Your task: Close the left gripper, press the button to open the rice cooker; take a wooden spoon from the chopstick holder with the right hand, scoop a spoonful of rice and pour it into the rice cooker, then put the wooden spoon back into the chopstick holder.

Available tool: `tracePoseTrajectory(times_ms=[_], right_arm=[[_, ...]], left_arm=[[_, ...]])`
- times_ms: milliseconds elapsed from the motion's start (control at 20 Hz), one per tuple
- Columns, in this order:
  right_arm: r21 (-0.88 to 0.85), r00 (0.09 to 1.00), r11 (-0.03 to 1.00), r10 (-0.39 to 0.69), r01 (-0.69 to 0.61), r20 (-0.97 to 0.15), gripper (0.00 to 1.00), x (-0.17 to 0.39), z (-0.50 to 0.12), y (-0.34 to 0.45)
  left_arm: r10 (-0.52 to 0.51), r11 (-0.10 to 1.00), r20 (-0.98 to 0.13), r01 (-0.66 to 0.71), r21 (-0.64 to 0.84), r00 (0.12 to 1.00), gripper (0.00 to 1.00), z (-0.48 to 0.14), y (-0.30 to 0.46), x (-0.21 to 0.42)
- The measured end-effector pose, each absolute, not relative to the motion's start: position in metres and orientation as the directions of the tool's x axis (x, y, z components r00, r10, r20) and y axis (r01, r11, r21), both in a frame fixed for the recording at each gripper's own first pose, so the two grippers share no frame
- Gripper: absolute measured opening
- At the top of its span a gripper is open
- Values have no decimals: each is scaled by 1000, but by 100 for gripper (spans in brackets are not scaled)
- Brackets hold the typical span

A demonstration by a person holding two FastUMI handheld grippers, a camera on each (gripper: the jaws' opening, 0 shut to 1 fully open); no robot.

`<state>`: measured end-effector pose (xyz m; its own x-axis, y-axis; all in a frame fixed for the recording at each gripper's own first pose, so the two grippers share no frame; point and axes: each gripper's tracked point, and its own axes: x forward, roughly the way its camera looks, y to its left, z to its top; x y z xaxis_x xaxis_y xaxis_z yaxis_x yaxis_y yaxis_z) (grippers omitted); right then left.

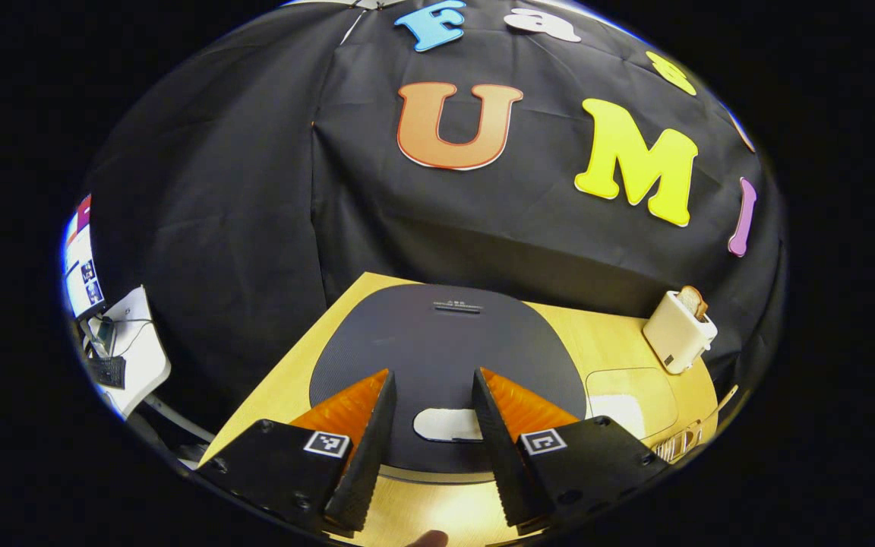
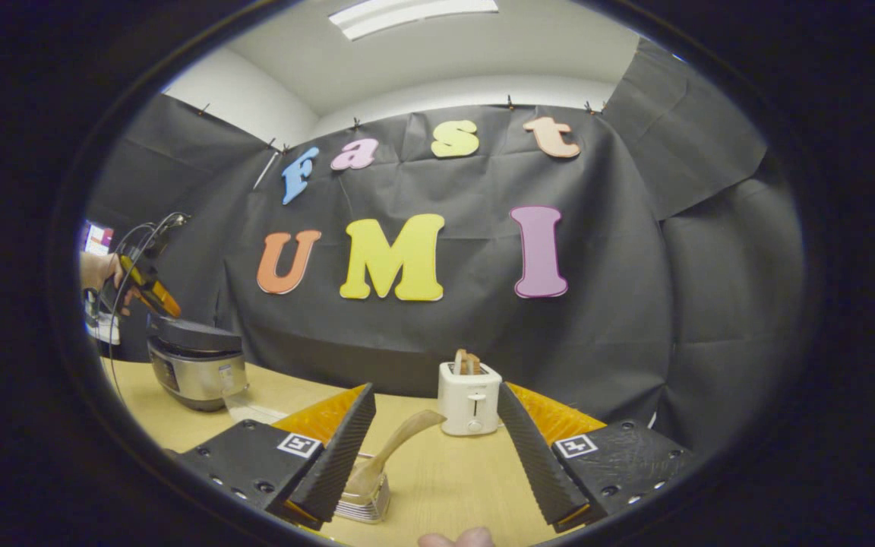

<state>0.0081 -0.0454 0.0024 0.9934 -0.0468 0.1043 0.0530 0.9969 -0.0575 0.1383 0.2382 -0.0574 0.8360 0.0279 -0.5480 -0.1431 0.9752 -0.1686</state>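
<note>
So far nothing done: rice cooker (image 1: 445,357) lid down, button (image 1: 449,425) unpressed; left gripper (image 1: 434,395) fingers spread; right gripper (image 2: 434,425) fingers spread, wooden spoon (image 2: 396,444) in chopstick holder (image 2: 365,497).

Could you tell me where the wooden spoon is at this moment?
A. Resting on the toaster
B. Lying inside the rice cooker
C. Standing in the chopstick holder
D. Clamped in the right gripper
C: in the right gripper view the wooden spoon stands in the chopstick holder, between the open fingers of the right gripper, untouched.

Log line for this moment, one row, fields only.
stage: pre-press | left gripper: open above rice cooker lid button | lid: shut | right gripper: open facing wooden spoon in chopstick holder
</note>
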Motion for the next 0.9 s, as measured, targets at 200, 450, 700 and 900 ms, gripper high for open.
tracePoseTrajectory(times_ms=[200, 450, 700, 900], right_arm=[[-29, 991, 999, -24, 28, 128, 95, 1, 1, -30], [-44, 993, 999, 17, -12, 116, 95, 15, -2, -6], [-94, 994, 995, 34, -24, 103, 95, 20, 7, 6], [-90, 993, 995, 50, -40, 109, 95, 22, 12, 16]], left_arm=[[77, 991, -498, -120, -55, 864, 61, -63, 239, 136], [103, 987, -351, -139, -81, 931, 58, -69, 241, 131], [143, 985, -299, -166, -52, 944, 57, -63, 242, 133], [125, 990, -318, -141, -25, 940, 100, -58, 229, 131]])
